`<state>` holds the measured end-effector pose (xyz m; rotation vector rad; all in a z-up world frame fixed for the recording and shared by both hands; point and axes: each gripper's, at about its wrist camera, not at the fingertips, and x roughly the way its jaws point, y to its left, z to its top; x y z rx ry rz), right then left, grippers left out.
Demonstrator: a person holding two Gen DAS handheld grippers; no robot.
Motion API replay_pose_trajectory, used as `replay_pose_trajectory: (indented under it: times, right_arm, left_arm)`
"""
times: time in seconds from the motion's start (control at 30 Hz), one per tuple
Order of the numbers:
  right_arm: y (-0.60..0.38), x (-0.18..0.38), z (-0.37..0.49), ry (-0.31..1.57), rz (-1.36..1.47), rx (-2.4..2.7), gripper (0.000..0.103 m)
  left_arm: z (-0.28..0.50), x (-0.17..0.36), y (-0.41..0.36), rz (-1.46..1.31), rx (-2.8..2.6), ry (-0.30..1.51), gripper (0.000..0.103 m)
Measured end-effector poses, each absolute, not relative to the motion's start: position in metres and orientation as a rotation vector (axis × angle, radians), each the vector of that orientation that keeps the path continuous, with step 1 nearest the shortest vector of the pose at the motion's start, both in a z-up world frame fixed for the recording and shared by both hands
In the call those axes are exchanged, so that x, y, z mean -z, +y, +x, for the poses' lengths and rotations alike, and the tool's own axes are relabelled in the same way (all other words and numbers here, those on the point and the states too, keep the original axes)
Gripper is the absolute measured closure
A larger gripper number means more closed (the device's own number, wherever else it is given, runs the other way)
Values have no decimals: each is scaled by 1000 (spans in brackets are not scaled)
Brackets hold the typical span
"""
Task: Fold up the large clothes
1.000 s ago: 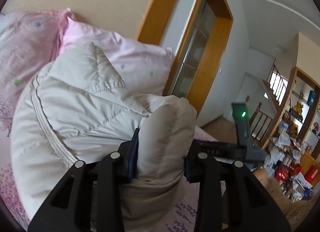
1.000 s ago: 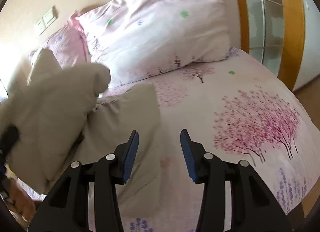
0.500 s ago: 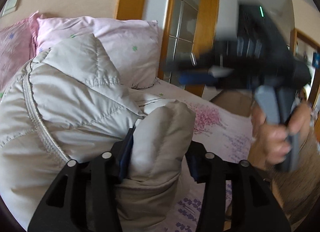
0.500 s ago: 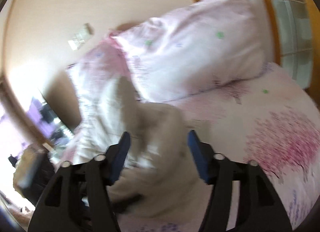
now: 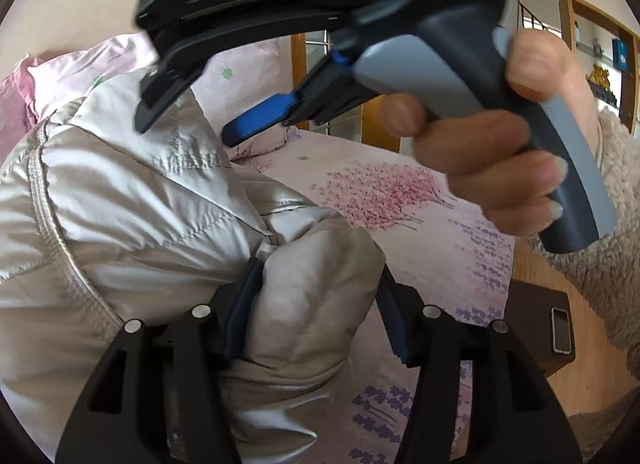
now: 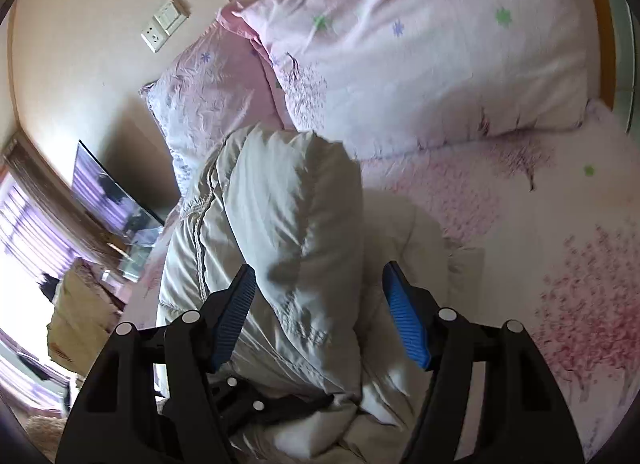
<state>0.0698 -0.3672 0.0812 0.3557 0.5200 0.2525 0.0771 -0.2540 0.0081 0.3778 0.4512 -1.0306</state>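
A beige quilted puffer jacket [image 5: 120,200] is lifted off the bed. My left gripper [image 5: 316,304] is shut on a thick fold of the jacket, which bulges between its blue pads. My right gripper [image 6: 320,312] is open; its jaws straddle a raised fold of the jacket [image 6: 280,224] without closing on it. In the left wrist view the right gripper [image 5: 192,116] hangs just above the jacket, held by a hand [image 5: 500,168].
The bed sheet [image 5: 400,200] is pink with a tree print. Two pink pillows [image 6: 420,44] lean against the wall behind the jacket. A dark stool with a phone [image 5: 560,330] stands beside the bed. A screen [image 6: 108,196] stands at the left.
My right gripper swung left from over the bare sheet and came over the lifted jacket, its jaws still open. My left gripper kept its hold on the fold.
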Motion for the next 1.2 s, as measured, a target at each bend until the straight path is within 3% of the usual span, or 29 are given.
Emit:
replay_pose_trajectory:
  times: [0.2, 0.3, 0.37, 0.53, 0.63, 0.7, 0.87, 1.2]
  right_arm:
    - [-373, -62, 81, 568, 418, -359, 37]
    - [-375, -48, 86, 584, 443, -399, 53]
    - [-376, -43, 87, 567, 459, -396, 70]
    - [-376, -45, 79, 539, 444, -350, 85]
    - [-379, -50, 72, 513, 444, -337, 88]
    - [-379, -54, 69, 495, 445, -336, 89]
    - [-375, -65, 55, 450, 423, -320, 90]
    - [-389, -52, 52, 462, 441, -219, 91]
  left_arm:
    - [74, -1, -263, 404, 1047, 465, 46]
    - [74, 0, -266, 410, 1058, 480, 46]
    - [75, 3, -268, 413, 1058, 488, 46]
    - [67, -10, -260, 383, 1073, 495, 46]
    - [58, -39, -230, 313, 1124, 494, 43]
    - [56, -61, -204, 258, 1136, 470, 33]
    - [87, -108, -133, 130, 955, 350, 22]
    - [180, -92, -89, 115, 597, 430, 21]
